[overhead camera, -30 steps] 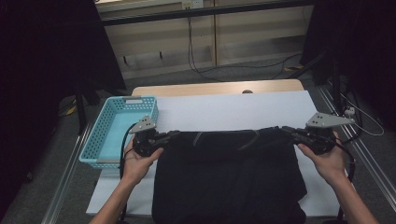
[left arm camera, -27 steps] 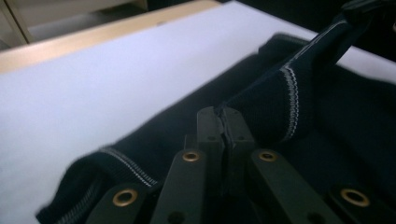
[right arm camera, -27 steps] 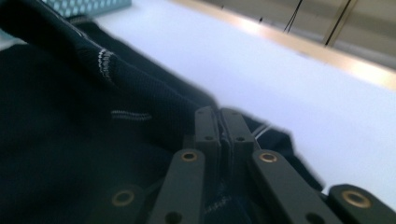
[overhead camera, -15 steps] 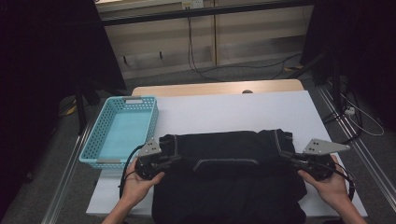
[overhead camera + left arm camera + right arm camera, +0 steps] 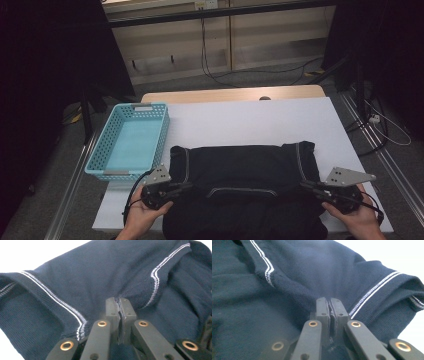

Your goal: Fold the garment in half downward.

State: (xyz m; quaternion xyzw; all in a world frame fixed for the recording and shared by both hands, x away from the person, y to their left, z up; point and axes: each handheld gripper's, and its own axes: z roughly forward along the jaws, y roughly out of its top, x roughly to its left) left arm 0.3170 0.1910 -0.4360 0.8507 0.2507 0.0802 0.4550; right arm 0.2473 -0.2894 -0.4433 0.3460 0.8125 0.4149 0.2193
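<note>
Basket first, at the far left: one light-blue plastic basket (image 5: 130, 141) sits on the white bench (image 5: 250, 122), hanging a little over its left edge, with nothing visible inside it. Just to its right lies one dark navy shirt (image 5: 245, 167), spread across the near half of the bench, its far edge folded over toward me so that two short sleeves with thin white stripes show at the left and right ends of the fold. I hold two grippers, one in each hand. My left gripper (image 5: 187, 187) is at the near left of the shirt, beside the basket's near corner, and in the left gripper view its fingers (image 5: 113, 312) are pressed together with a thin edge of the navy cloth caught between them, close to a white double stripe. My left hand (image 5: 145, 215) wraps the handle from below. At the other end, my right gripper (image 5: 306, 186) meets the shirt's near right side, and in the right gripper view its fingers (image 5: 323, 312) are likewise clamped on a pinch of the same fabric, next to the striped sleeve cuff. My right hand (image 5: 357, 217) holds it near the bench's right front corner.
</note>
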